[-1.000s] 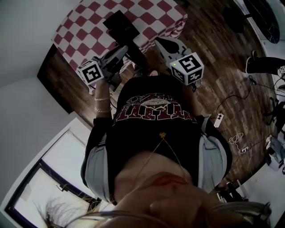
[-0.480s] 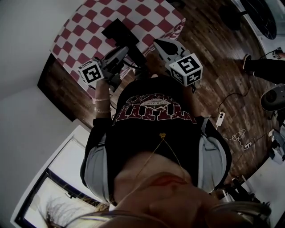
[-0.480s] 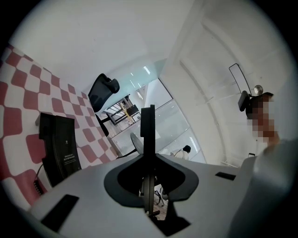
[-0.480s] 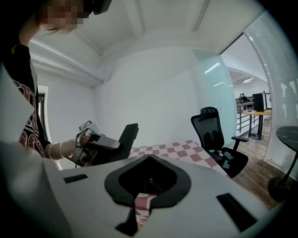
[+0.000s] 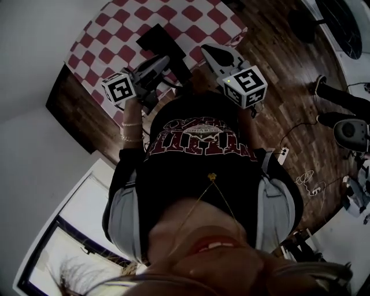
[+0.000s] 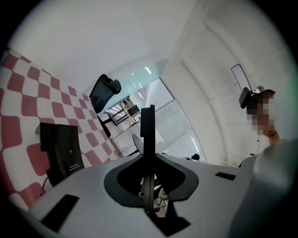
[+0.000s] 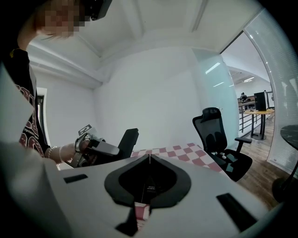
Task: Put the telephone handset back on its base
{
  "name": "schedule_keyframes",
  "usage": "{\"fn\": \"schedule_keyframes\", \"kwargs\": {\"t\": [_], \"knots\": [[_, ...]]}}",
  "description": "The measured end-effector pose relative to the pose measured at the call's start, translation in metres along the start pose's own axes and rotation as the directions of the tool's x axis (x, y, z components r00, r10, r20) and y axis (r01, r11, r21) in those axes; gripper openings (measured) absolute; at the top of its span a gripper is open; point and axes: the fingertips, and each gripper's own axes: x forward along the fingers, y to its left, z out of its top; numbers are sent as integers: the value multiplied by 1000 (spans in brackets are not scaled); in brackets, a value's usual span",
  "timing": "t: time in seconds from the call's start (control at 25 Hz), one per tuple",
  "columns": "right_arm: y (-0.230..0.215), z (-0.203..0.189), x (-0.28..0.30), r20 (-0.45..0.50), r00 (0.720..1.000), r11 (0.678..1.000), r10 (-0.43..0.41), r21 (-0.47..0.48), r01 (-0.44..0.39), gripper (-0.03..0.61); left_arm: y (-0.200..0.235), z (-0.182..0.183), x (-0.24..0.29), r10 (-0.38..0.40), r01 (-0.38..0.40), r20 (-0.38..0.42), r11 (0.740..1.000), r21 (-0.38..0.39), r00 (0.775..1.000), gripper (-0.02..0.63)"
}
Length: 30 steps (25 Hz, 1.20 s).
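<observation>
The black telephone base (image 5: 159, 37) stands on the red-and-white checked table (image 5: 196, 14); in the left gripper view the base (image 6: 60, 148) is at the lower left. My left gripper (image 5: 155, 66) is shut on the black handset (image 5: 179, 69), held level near the table's edge. Edge-on, the handset (image 6: 148, 135) sticks up from between the jaws. The right gripper view shows the left gripper (image 7: 95, 146) with the handset (image 7: 128, 138) in it. My right gripper (image 5: 211, 55) hovers beside it, jaws together and holding nothing.
A black office chair (image 7: 219, 135) stands past the table's far side and also shows in the left gripper view (image 6: 104, 88). A power strip and cables (image 5: 283, 155) lie on the wooden floor (image 5: 289, 69). Another person's legs (image 5: 338, 95) are at the right.
Both grippers have shifted a little toward the table, the handset still in the left one. The person at the right has stepped along the floor.
</observation>
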Motion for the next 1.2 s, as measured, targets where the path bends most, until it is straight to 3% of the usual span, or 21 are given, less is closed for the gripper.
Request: {"fn": "schedule_keyframes", "kwargs": {"t": [0.16, 0.6, 1.2], "knots": [[-6, 2, 17, -15, 1000, 1000, 4, -13, -4, 20, 13, 13, -10, 20, -20, 9, 999, 40, 1000, 75], [0, 7, 67, -52, 998, 998, 43, -47, -46, 20, 37, 35, -39, 38, -37, 83, 999, -16, 996, 74], [10, -1, 92, -58, 998, 1000, 26, -16, -27, 20, 55, 34, -50, 12, -9, 47, 998, -54, 999, 74]]}}
